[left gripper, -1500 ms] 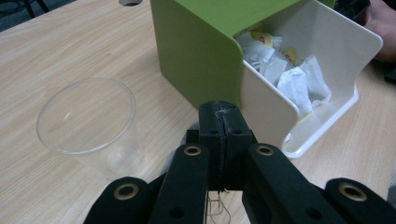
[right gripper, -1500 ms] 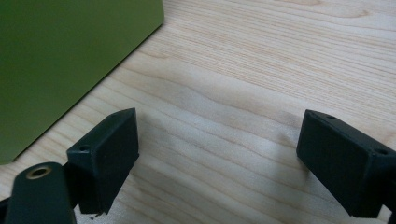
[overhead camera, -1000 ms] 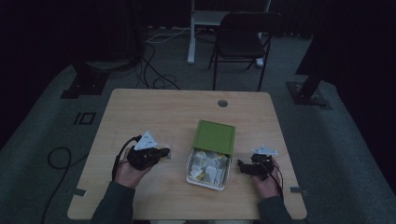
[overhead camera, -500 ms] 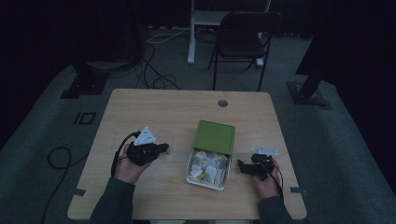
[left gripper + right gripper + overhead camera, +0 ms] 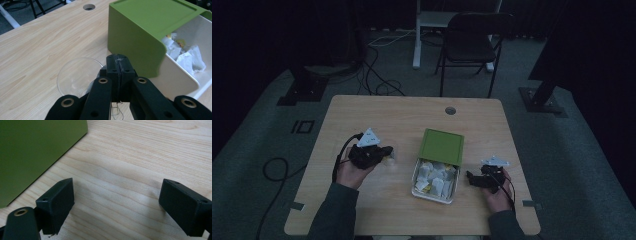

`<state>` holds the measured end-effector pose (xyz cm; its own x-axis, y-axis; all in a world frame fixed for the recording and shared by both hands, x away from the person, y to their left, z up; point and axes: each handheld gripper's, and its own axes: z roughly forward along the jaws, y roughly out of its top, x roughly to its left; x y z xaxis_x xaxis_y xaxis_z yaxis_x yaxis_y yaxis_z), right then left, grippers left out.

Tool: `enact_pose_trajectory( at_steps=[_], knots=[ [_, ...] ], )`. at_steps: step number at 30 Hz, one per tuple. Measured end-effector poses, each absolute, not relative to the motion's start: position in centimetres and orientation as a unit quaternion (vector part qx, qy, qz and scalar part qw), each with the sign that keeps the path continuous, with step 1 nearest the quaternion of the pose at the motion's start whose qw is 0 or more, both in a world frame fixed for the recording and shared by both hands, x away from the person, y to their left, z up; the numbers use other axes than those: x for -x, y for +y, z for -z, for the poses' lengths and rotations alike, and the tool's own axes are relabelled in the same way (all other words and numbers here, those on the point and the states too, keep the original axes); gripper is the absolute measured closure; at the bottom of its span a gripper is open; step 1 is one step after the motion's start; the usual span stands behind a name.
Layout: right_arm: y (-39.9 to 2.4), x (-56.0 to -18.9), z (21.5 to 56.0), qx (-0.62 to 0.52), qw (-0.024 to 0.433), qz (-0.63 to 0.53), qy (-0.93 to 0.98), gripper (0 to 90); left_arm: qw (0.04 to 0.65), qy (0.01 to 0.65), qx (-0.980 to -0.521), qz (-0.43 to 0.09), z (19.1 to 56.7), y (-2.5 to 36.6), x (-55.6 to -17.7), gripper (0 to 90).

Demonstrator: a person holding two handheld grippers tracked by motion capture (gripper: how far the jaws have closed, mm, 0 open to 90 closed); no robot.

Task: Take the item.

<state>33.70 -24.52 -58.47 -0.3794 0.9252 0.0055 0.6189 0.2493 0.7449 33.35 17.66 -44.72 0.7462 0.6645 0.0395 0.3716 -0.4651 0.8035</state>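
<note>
A white box (image 5: pixel 432 196) with a raised green lid (image 5: pixel 441 146) sits mid-table and holds several white tea bags (image 5: pixel 434 177). Left of it, my left gripper (image 5: pixel 387 151) hovers over a clear glass (image 5: pixel 388 159). In the left gripper view the jaws of this gripper (image 5: pixel 119 62) are pressed together above the glass (image 5: pixel 75 75), and a thin thread hangs from between them. What the thread carries is hidden. The lid (image 5: pixel 150 22) and tea bags (image 5: pixel 190 58) lie just beyond. My right gripper (image 5: pixel 469 177) rests on the table right of the box, open (image 5: pixel 117 197) over bare wood, with the lid (image 5: pixel 32 152) to its left.
The wooden table (image 5: pixel 412 115) has a round cable hole (image 5: pixel 450 110) near its far edge. A dark chair (image 5: pixel 472 45) stands behind the table. Cables (image 5: pixel 382 85) and stand bases (image 5: pixel 299 92) lie on the floor around it.
My left gripper has shifted slightly over the glass. The right gripper has stayed where it was.
</note>
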Motion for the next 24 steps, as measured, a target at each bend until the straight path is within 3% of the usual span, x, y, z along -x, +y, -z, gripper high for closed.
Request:
enact_pose_trajectory(
  at_steps=[24],
  knots=[
    [-24.5,-33.7,58.5,-0.509,0.226,-0.34,0.758,12.6,0.403,0.33,-0.833,-0.188,45.1,17.2,-36.1,90.0]
  ],
)
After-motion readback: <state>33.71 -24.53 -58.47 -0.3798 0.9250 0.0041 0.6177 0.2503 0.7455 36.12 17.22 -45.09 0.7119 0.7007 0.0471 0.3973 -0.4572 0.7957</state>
